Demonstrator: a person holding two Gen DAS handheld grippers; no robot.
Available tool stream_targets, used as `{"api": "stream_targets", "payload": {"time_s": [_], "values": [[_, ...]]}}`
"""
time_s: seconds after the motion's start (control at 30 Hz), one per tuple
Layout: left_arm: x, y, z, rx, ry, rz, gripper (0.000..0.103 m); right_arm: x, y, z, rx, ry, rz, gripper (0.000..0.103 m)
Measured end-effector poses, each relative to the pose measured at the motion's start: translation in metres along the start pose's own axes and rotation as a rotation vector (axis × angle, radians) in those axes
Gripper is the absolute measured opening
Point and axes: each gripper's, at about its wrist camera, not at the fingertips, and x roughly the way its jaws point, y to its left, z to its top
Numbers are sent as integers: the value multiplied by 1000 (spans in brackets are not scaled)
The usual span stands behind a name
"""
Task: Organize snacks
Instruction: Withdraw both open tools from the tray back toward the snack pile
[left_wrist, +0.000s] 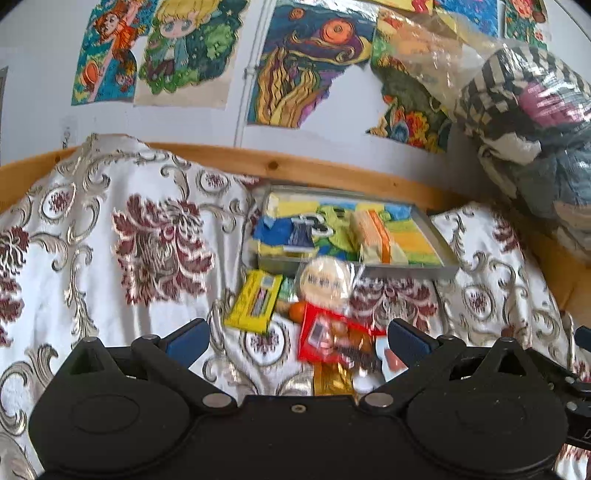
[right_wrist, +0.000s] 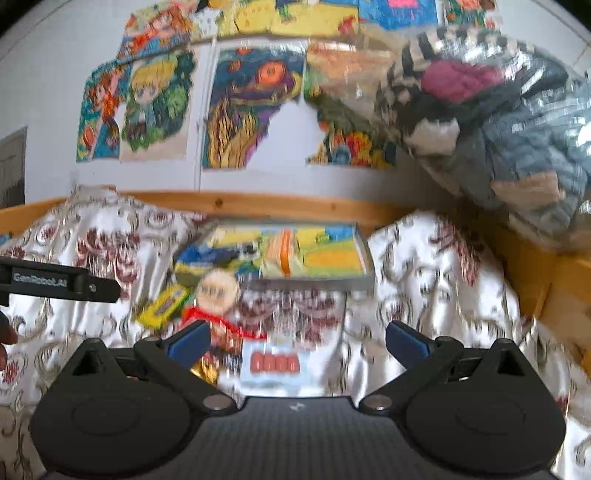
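A shallow grey tray (left_wrist: 441, 271) with a colourful base lies on the patterned cloth by the wooden rail; a blue packet (left_wrist: 284, 232) and an orange-striped packet (left_wrist: 373, 236) rest inside it. In front lie loose snacks: a yellow packet (left_wrist: 255, 301), a round wafer pack (left_wrist: 325, 278), a red packet (left_wrist: 332, 338) and a gold wrapper (left_wrist: 332, 380). My left gripper (left_wrist: 297, 339) is open just before the red packet. The right wrist view is blurred; it shows the tray (right_wrist: 354, 284), a white-blue packet (right_wrist: 275, 363) and my right gripper (right_wrist: 295, 341) open above it.
A wooden rail (left_wrist: 295, 166) borders the cloth at the back and right. A clear bag of folded clothes (left_wrist: 528, 122) bulges at the upper right. Drawings (left_wrist: 303, 62) cover the wall. The left gripper's side (right_wrist: 59, 282) shows at the right view's left edge.
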Motion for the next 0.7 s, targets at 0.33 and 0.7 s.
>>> {"api": "stream_targets", "payload": {"time_s": [0.33,0.7], "values": [[3,10,-35,31,62,-3,102,7,-4,-18,58,128,12,103],[20,8,-46,68,114,-9,102,17,-2,-25,45,159,19,103]]}}
